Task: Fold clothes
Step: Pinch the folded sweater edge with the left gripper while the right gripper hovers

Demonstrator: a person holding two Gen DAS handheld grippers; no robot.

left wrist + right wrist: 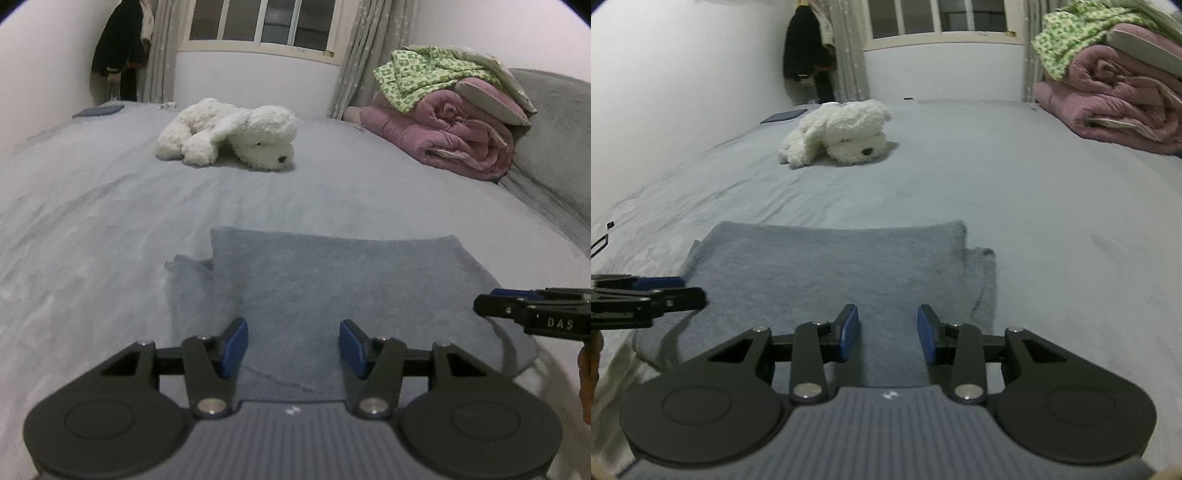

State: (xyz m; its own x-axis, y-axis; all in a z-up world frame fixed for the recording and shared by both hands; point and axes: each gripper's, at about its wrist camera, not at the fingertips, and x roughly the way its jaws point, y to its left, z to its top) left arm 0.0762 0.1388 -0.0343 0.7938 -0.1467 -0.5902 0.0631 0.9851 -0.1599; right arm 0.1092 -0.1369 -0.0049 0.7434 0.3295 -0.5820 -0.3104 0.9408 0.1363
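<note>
Already your blue-grey garment (pixel 332 280) lies partly folded on the bed (pixel 92 221), just ahead of both tongs. Left tongs (pixel 293 345) and right tongs (pixel 887 332) gape, gripping nothing. Further folds seem left.

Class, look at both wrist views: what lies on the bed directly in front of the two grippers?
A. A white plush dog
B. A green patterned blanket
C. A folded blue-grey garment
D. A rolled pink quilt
C: the folded blue-grey garment lies flat on the grey bed sheet just ahead of the open left gripper and the open right gripper; neither holds anything.
</note>
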